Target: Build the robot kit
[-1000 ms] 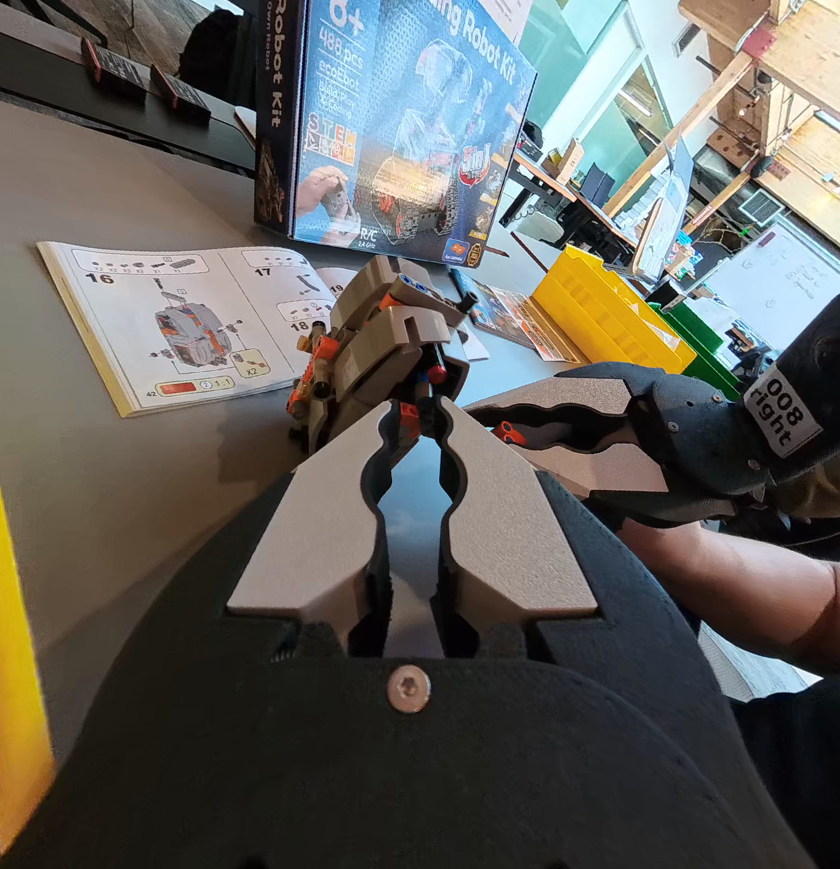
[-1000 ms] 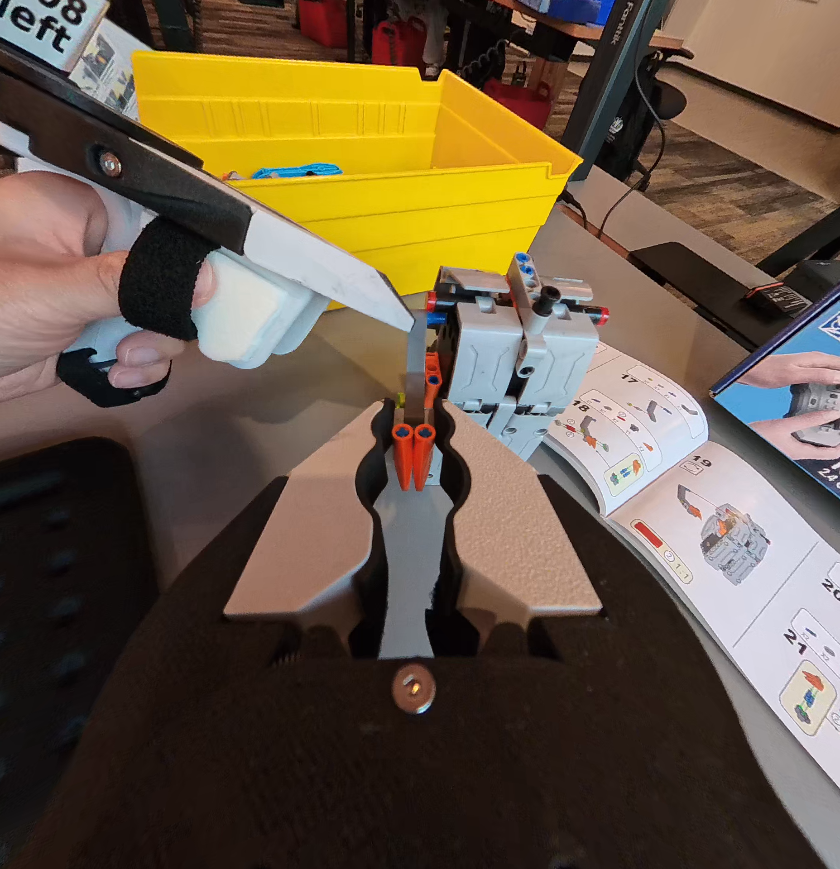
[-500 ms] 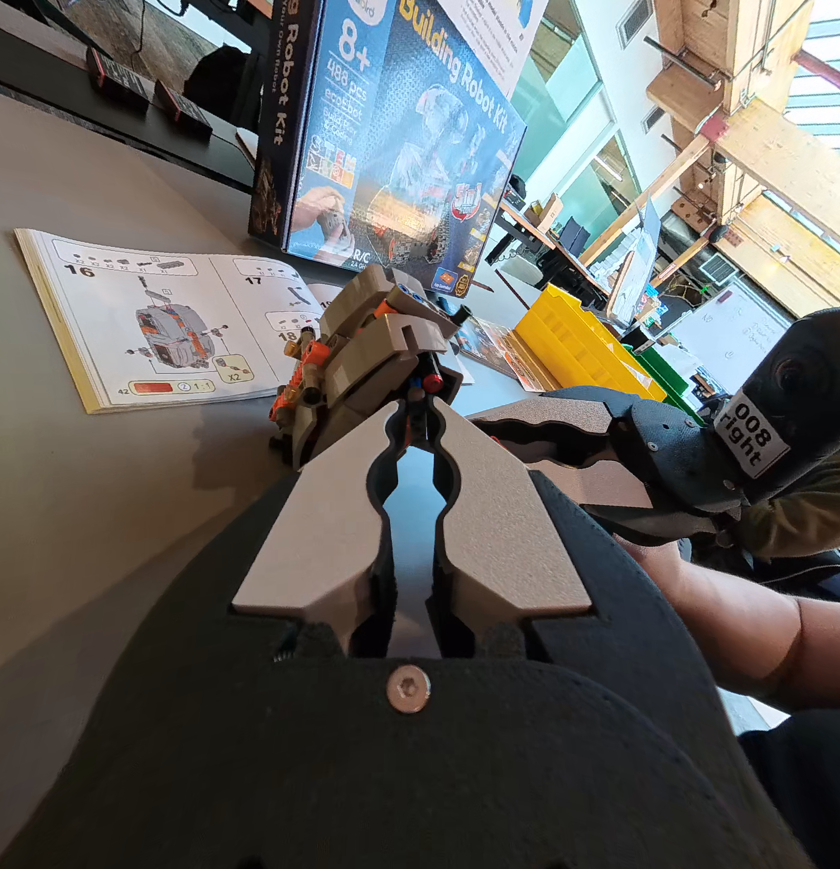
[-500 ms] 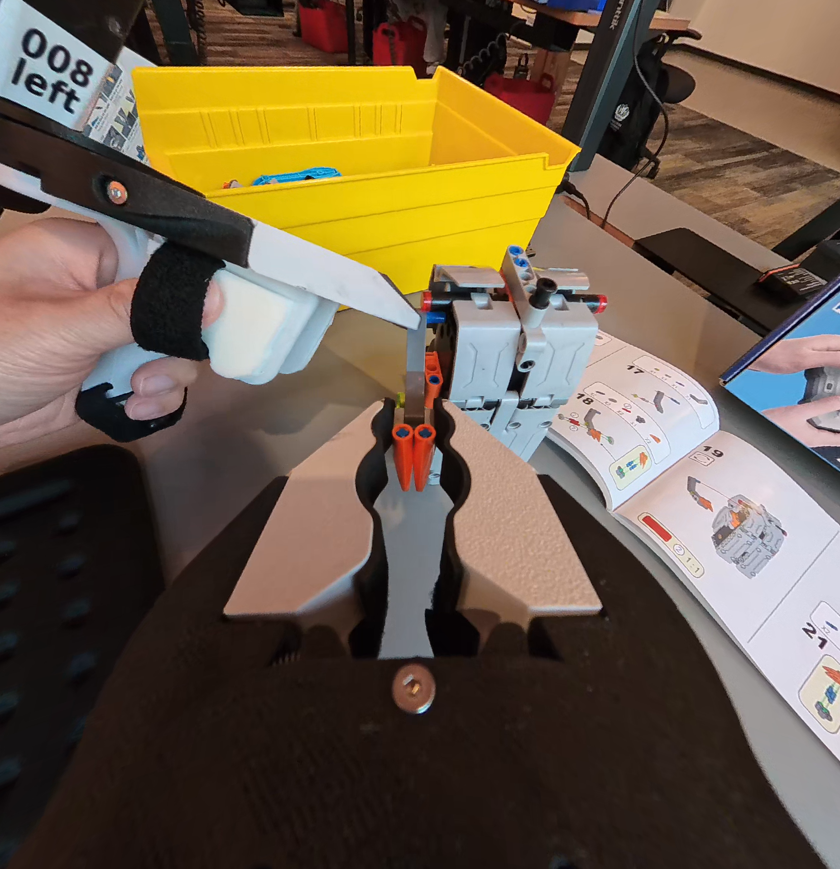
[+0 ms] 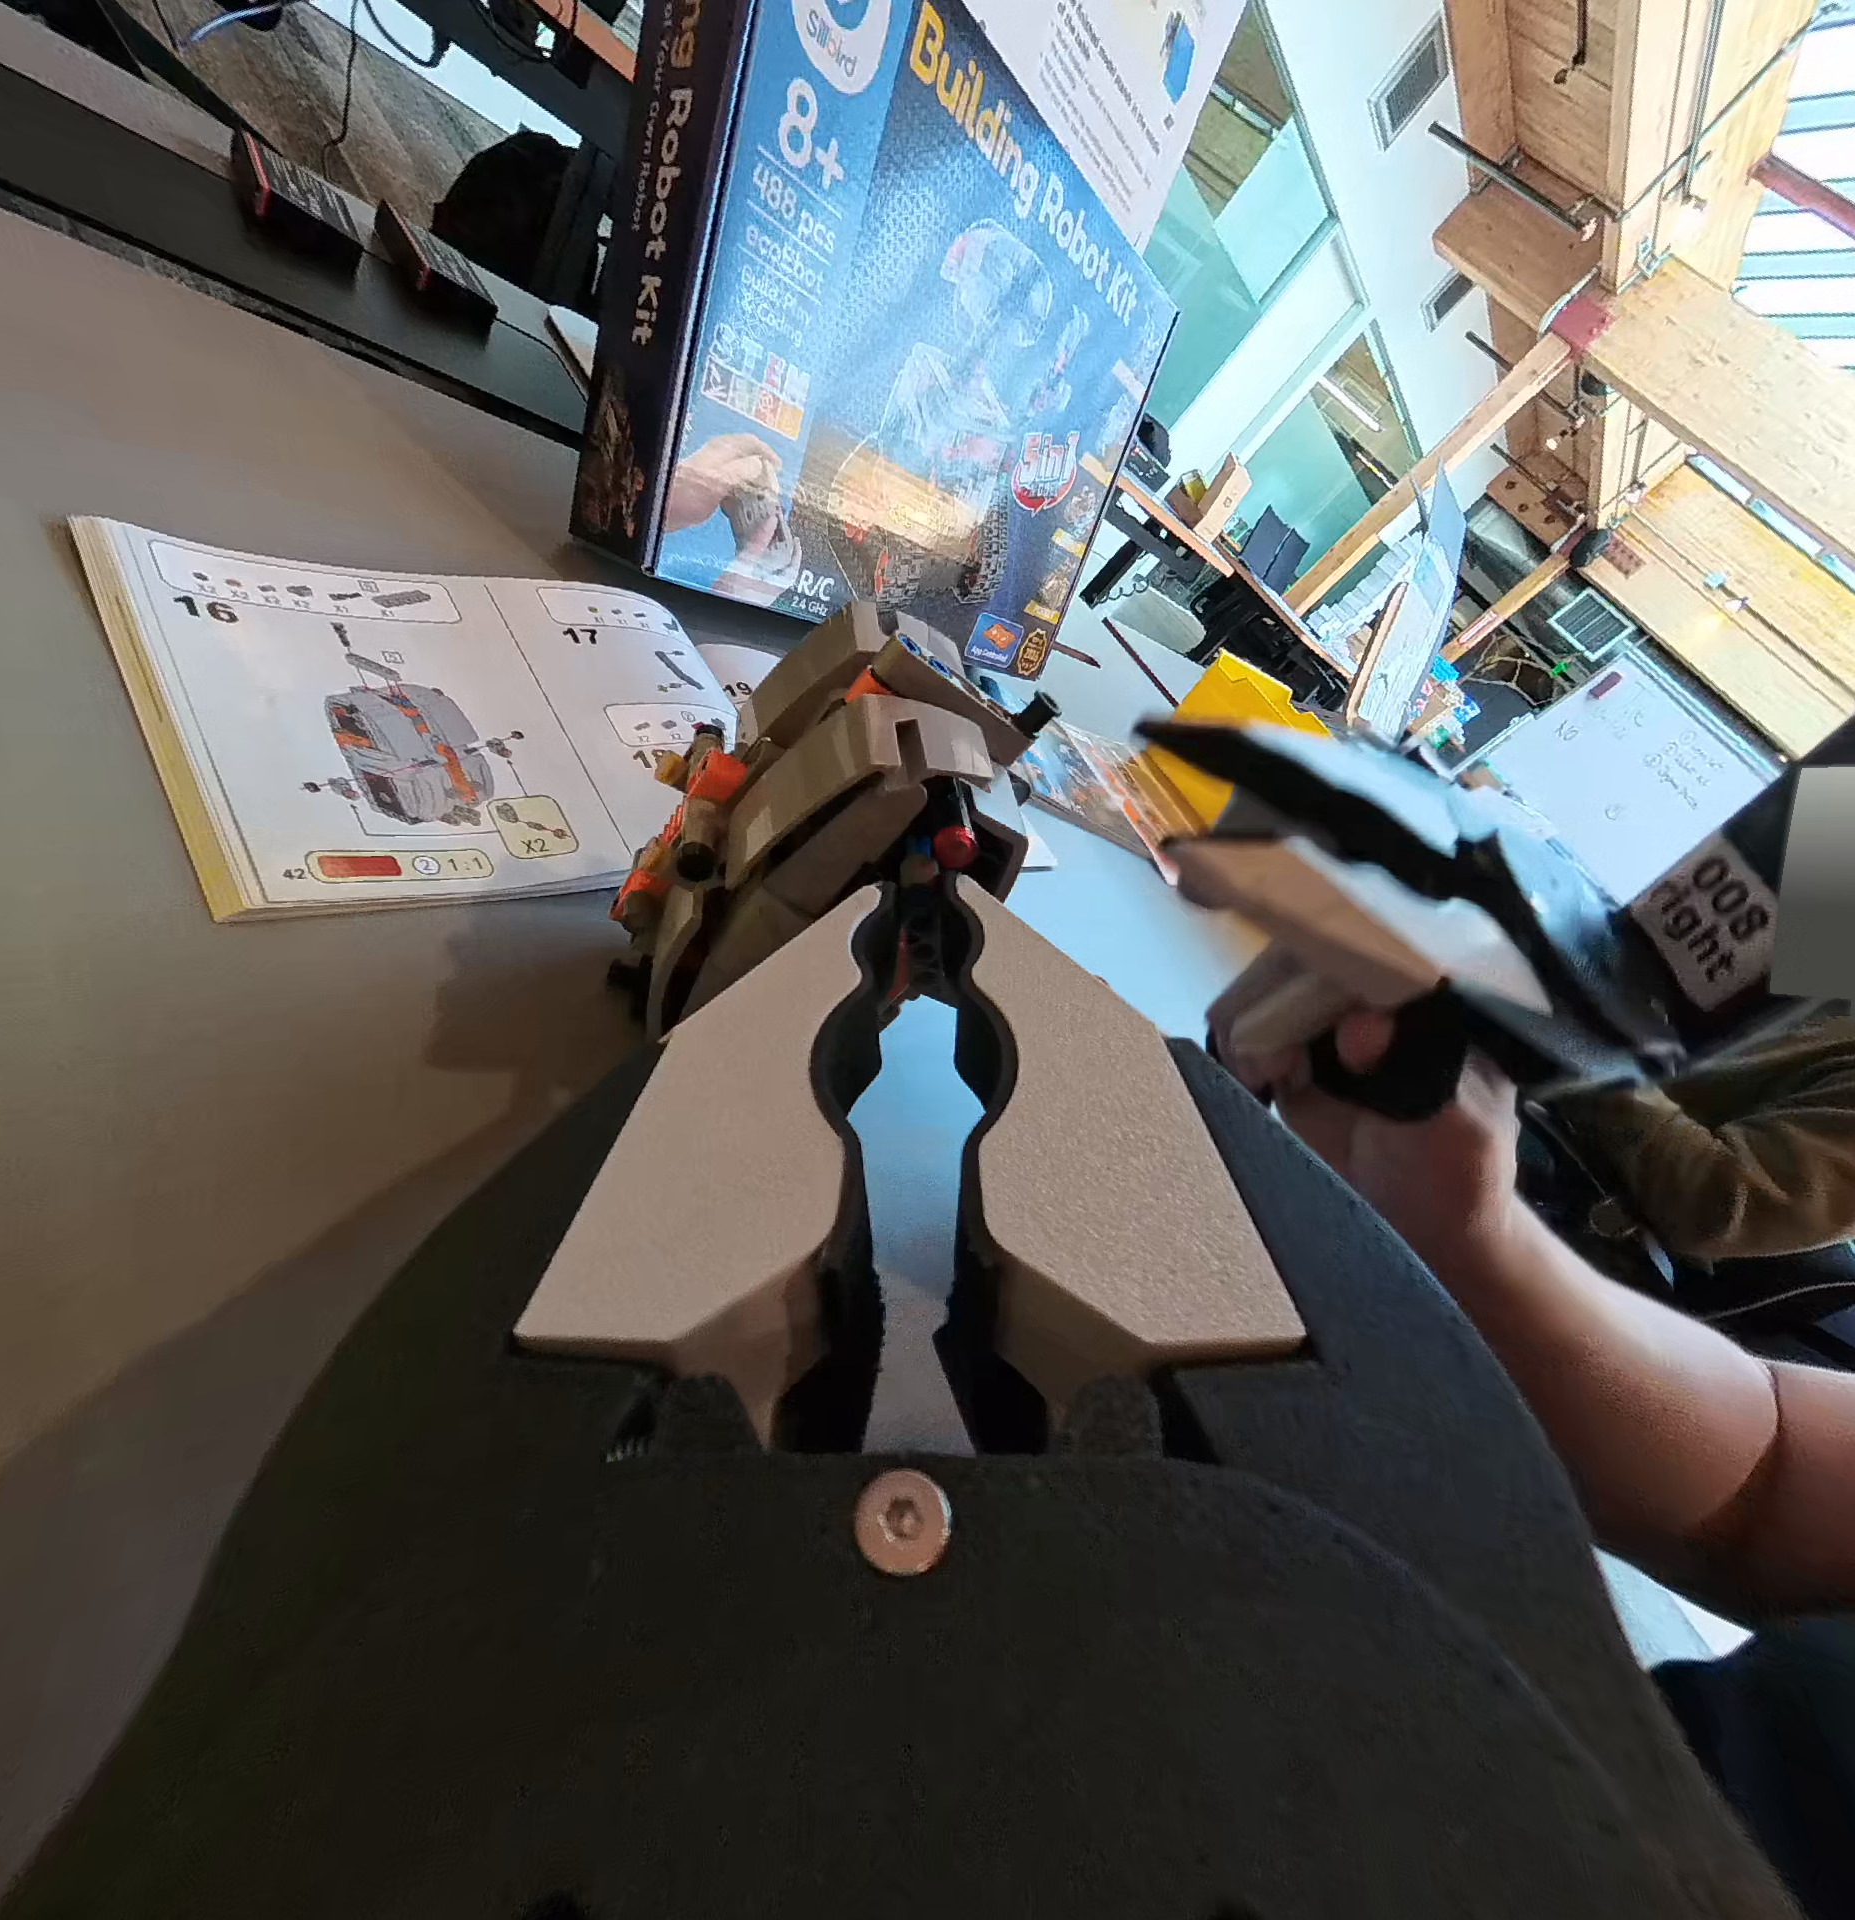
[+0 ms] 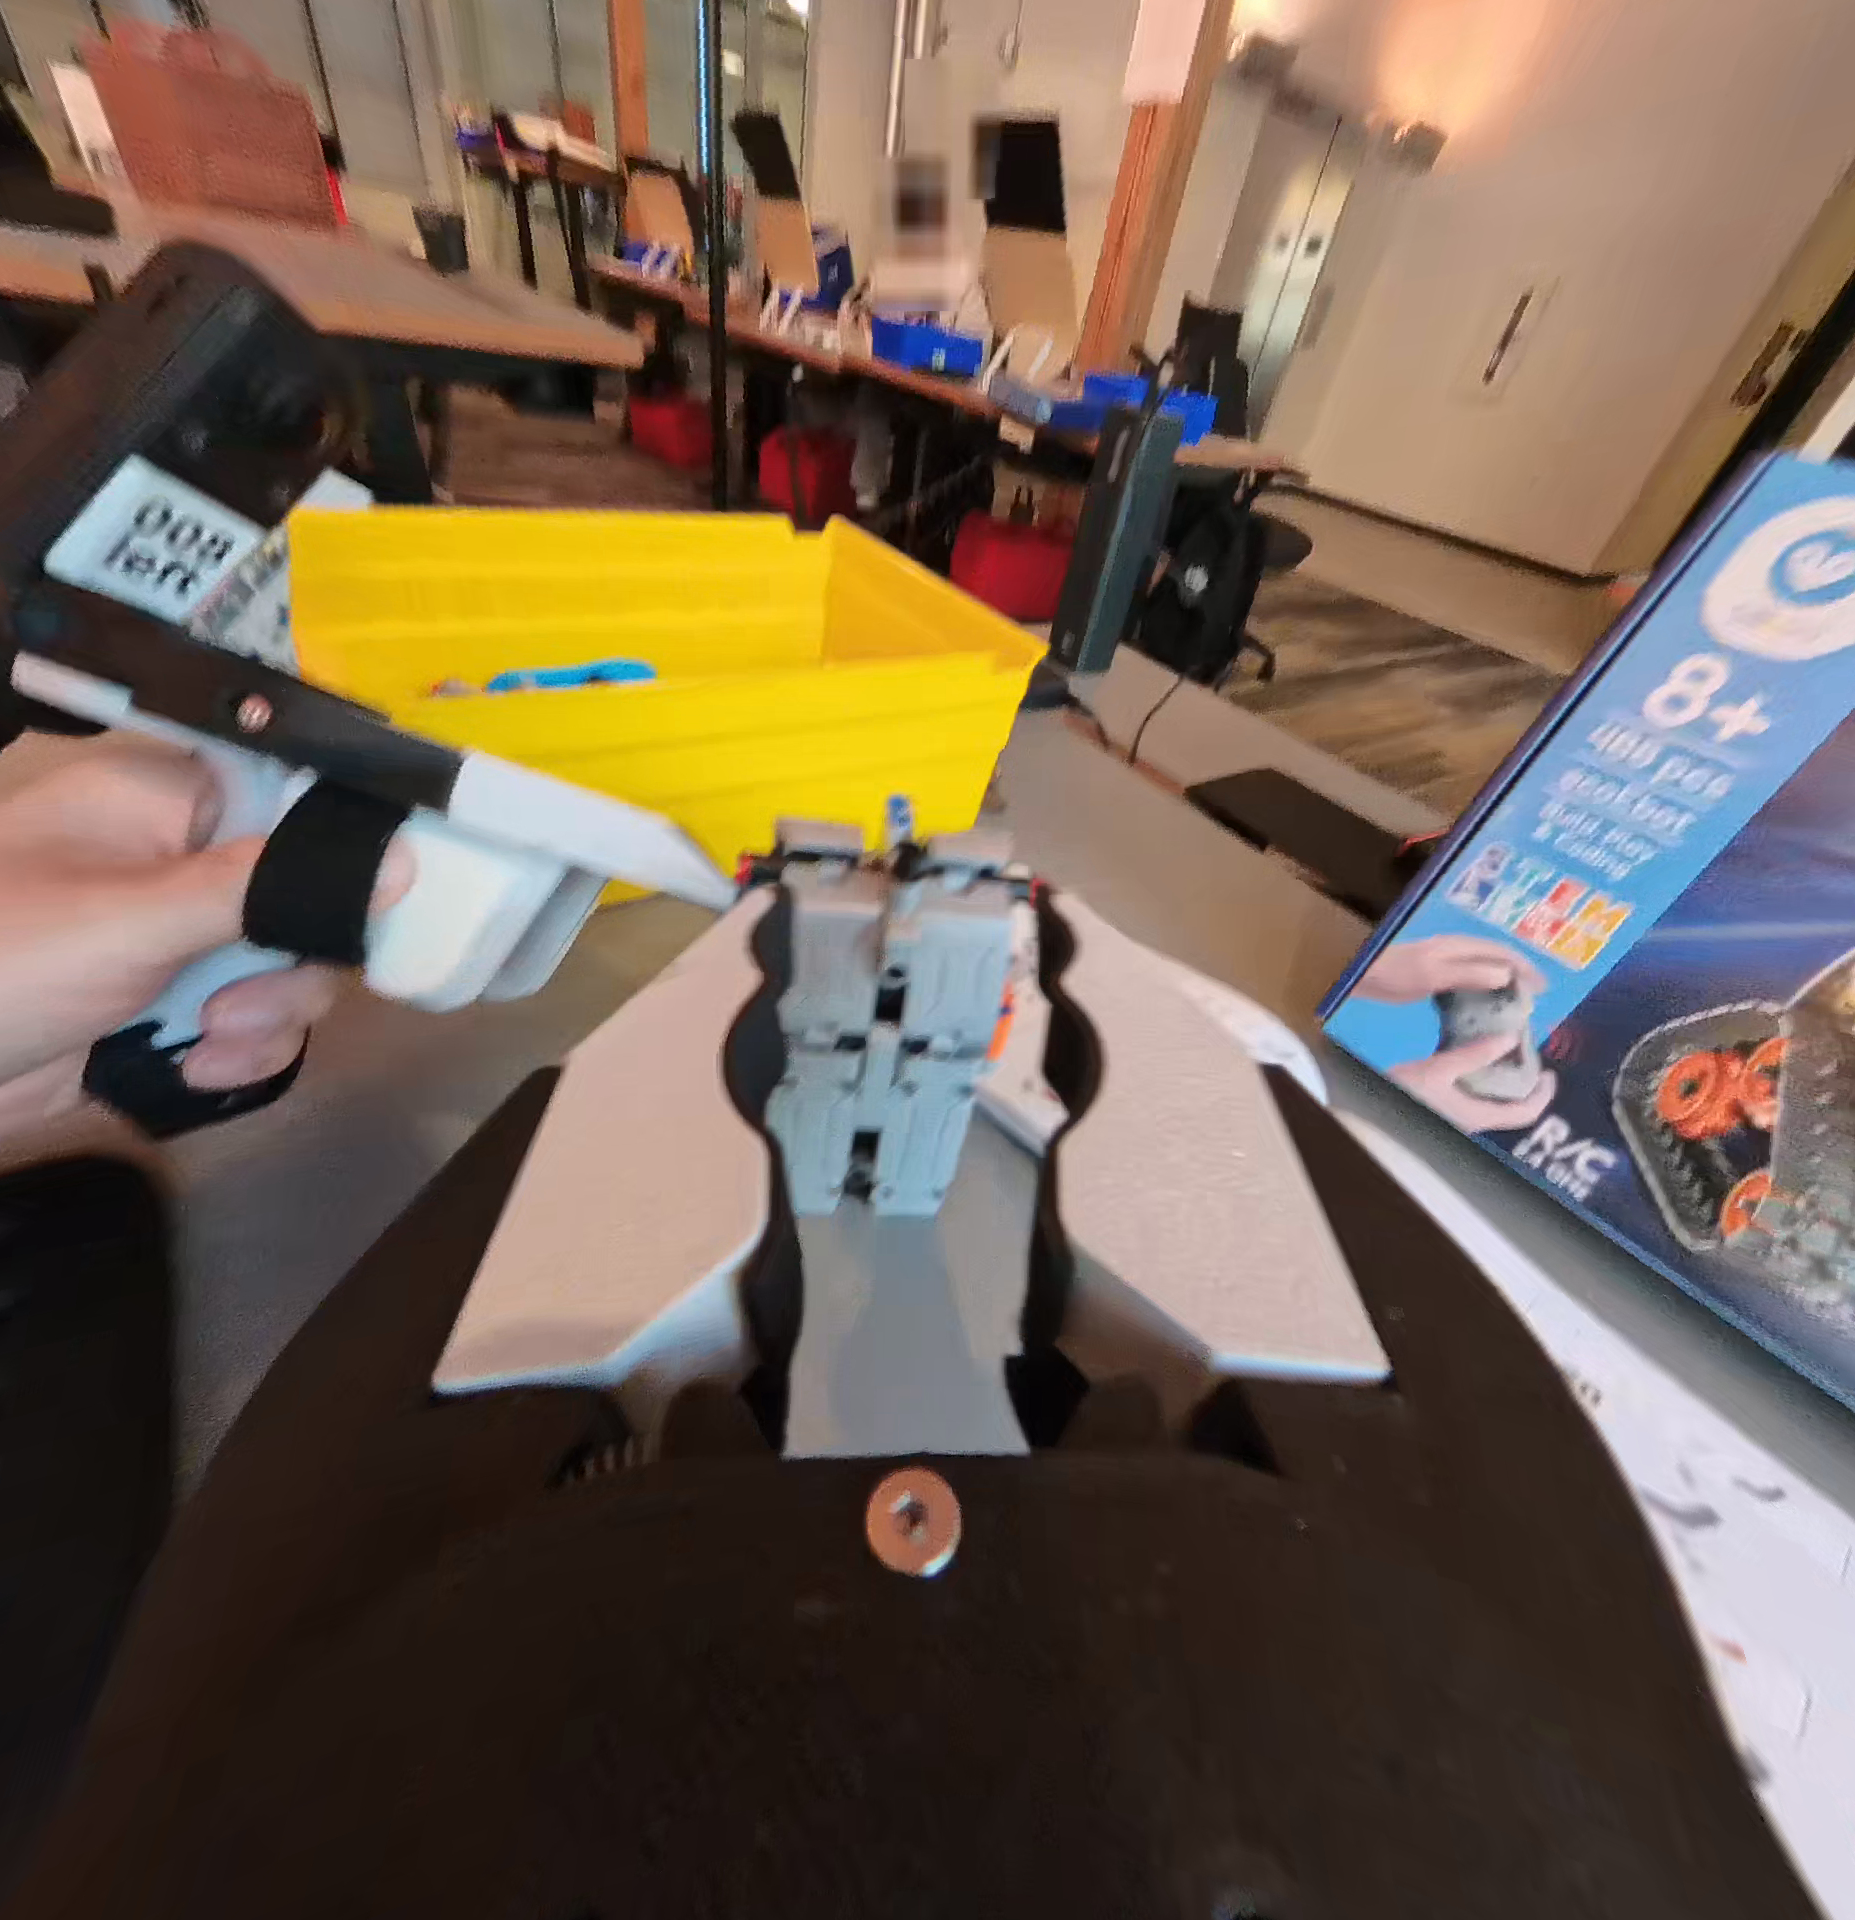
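Left wrist view: we see the grey brick model (image 5: 850,790) standing on the grey table (image 5: 227,1039), pinched at its near edge between the tips of the left gripper (image 5: 915,914). In the right wrist view the right gripper (image 6: 907,935) has its fingers spread wide apart, the model (image 6: 887,1008) between them; we cannot tell whether they touch it. An open instruction booklet (image 5: 383,717) lies just beside the model, a printed kit box (image 5: 881,343) stands behind, and a yellow bin (image 6: 694,665) sits beyond.
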`<state>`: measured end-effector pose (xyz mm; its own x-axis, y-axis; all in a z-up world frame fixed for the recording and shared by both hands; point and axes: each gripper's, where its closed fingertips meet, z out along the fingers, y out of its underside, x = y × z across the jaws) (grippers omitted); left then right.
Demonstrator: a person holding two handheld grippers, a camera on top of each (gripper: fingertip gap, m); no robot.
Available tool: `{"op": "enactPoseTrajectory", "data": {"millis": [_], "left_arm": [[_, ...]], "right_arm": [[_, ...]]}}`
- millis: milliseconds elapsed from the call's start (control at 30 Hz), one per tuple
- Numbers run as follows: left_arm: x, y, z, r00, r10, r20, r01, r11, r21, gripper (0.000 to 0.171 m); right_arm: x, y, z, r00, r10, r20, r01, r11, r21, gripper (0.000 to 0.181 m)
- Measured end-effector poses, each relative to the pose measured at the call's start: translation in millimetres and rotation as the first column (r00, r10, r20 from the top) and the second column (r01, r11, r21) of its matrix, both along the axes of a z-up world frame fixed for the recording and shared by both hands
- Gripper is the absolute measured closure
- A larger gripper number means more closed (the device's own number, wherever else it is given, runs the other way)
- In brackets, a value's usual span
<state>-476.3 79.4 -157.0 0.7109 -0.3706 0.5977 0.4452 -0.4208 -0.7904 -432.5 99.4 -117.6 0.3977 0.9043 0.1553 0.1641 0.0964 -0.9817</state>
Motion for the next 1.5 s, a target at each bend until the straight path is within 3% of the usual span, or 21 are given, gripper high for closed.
{"op": "enactPoseTrajectory", "data": {"millis": [67,100,300,367,667,1033,1500], "left_arm": [[0.5,0.4,0.0,1.000,-0.001,-0.008,0.001,1.000,0.000,0.167],[0.5,0.7,0.0,1.000,-0.001,-0.011,0.001,1.000,0.000,0.166],[-0.9,2.0,0.0,1.000,-0.002,-0.020,0.002,1.000,-0.010,0.166],[-0.5,2.6,-0.1,1.000,-0.003,-0.017,0.003,1.000,-0.013,0.166],[-1.8,4.6,0.3,1.000,-0.006,-0.023,0.005,0.999,-0.036,0.166],[-3.3,0.9,-0.8,0.990,-0.073,-0.117,0.064,0.995,-0.080,0.166],[-3.3,4.6,-0.2,0.979,-0.028,-0.203,0.026,1.000,-0.010,0.167]], "right_arm": [[-4.1,17.0,-3.4,1.000,0.012,0.020,-0.011,0.997,-0.075,0.106],[-10.2,18.7,-15.8,0.996,0.054,0.069,-0.045,0.990,-0.134,0.102],[-30.5,13.4,-37.5,0.987,0.137,0.088,-0.112,0.963,-0.244,0.108],[-34.5,13.2,-40.7,0.985,0.132,0.112,-0.102,0.966,-0.239,0.121],[-34.5,15.1,-42.3,0.978,0.092,0.188,-0.054,0.978,-0.199,0.121],[-35.2,11.1,-42.4,0.973,0.092,0.211,-0.053,0.982,-0.180,0.121],[-33.2,12.5,-43.0,0.977,0.080,0.196,-0.043,0.982,-0.183,0.121]]}}
